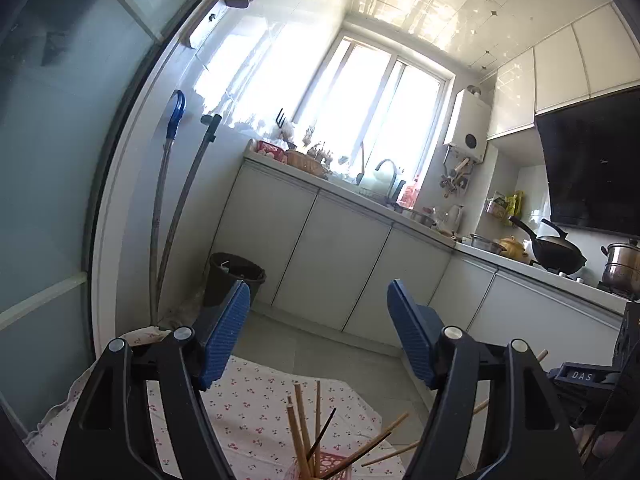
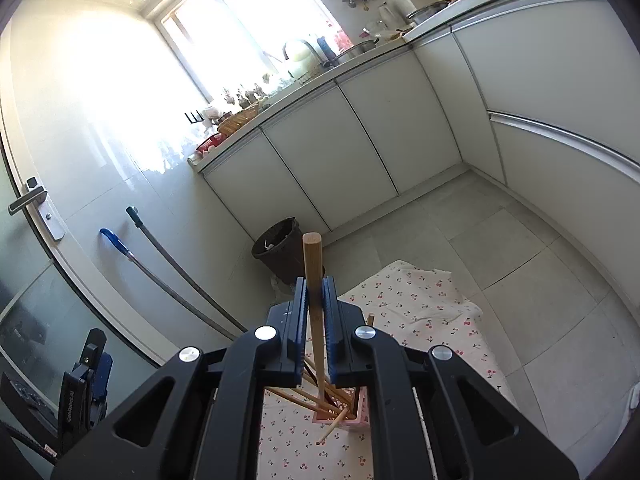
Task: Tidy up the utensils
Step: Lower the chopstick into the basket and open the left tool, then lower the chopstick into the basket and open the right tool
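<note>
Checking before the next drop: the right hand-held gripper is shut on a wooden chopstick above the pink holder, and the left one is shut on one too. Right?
Not quite. The left hand-held gripper is open with nothing between its pads, as the left wrist view shows. The rest holds: the right hand-held gripper is shut on a wooden chopstick above the pink holder.

Daylight is pouring through the kitchen window [image 1: 372, 116], blowing out its panes and the adjoining wall [image 2: 100, 92] to plain white in both views. Sun patches are glinting on the ceiling tiles [image 1: 420, 4], while the near gripper bodies are sitting in dark silhouette. Fisheye distortion is bending the cabinet fronts [image 2: 560, 80] and door frame, and black vignetting is darkening the corners; focus is holding sharp throughout.
</note>
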